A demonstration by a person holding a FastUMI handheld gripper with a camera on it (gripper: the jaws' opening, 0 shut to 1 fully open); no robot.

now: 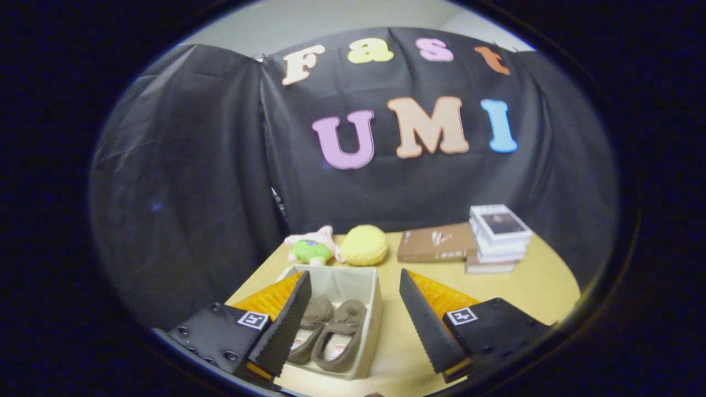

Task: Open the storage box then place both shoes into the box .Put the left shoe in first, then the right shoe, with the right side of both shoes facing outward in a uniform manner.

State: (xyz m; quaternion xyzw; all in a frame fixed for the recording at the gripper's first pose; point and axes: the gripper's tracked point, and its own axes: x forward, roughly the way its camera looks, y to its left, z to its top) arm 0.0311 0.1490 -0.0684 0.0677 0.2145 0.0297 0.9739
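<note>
An open white storage box [368, 286] sits on the tan table below me, partly behind my left finger. Two brown slippers lie side by side inside it, one [312, 325] next to the left finger and the other [342, 333] to its right. My gripper [356, 281] hangs above the table, open, with nothing between its fingers. The left finger [287, 325] overlaps the box's left wall; the right finger [427, 325] stands over bare table to the right of the box. The box's lid is not something I can make out.
Beyond the box lie a green and pink plush toy [311, 248] and a round yellow cushion [364, 245]. A brown book [438, 242] and a stack of books [499, 237] sit at the back right. Black cloth walls close the table's back and left.
</note>
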